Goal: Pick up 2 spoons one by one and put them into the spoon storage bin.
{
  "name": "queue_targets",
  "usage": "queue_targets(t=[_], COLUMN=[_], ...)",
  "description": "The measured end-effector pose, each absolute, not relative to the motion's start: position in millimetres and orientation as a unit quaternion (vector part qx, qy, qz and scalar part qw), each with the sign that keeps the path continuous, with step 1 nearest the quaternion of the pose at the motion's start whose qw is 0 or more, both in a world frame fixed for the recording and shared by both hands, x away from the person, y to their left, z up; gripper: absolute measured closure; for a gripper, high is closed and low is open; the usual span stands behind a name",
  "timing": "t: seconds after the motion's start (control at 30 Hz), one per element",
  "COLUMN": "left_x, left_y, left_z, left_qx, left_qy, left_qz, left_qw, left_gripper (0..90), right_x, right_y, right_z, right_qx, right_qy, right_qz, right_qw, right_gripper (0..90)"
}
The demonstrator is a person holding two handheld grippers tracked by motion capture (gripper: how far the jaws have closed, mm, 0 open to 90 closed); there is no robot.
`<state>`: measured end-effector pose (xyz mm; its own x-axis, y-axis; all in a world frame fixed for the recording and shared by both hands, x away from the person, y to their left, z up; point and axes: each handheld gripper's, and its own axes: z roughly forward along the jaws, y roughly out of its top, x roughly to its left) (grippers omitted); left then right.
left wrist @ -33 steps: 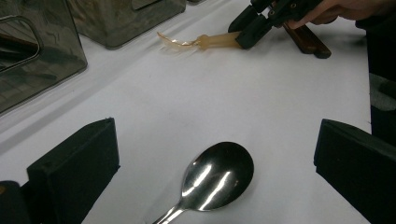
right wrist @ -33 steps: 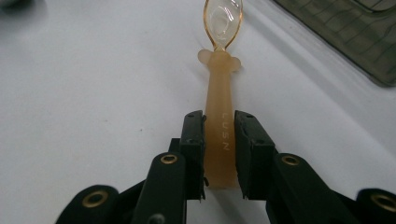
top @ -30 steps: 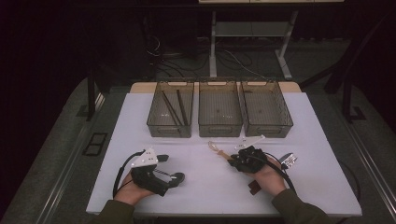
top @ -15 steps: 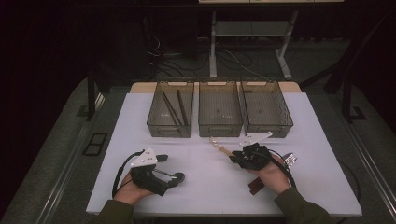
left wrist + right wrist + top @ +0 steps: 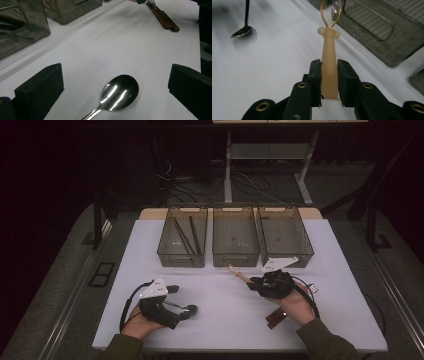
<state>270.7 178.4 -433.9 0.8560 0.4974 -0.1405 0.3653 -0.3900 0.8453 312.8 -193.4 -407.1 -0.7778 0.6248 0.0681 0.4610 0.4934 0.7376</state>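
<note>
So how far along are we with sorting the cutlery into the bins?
Done: two dark sticks lie in the left bin. In hand: the right gripper has its jaws clamped on a beige-handled spoon, near the middle bin. Left: the metal spoon between the left gripper's open jaws, and brown-handled cutlery on the table.

Dark room; grey floor (image 5: 60, 285); metal desk frame (image 5: 265, 165) behind.
</note>
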Motion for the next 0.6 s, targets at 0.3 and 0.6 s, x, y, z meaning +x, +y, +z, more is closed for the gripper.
queue_targets(t=[0.3, 0.6], left_x=[271.2, 271.4], left_y=[177.4, 177.1], left_z=[-434.1, -434.4], left_qx=[0.833, 0.834], left_qy=[0.258, 0.256], left_qz=[0.066, 0.07], left_qw=[0.484, 0.483], left_gripper=[0.0, 0.0], right_x=[317.5, 326.2], right_y=[-202.9, -212.4], right_z=[-392.6, -382.4], right_qx=[0.324, 0.334], right_qy=[0.844, 0.831], right_qz=[0.413, 0.428], right_qw=[0.113, 0.122], right_gripper=[74.3, 74.3])
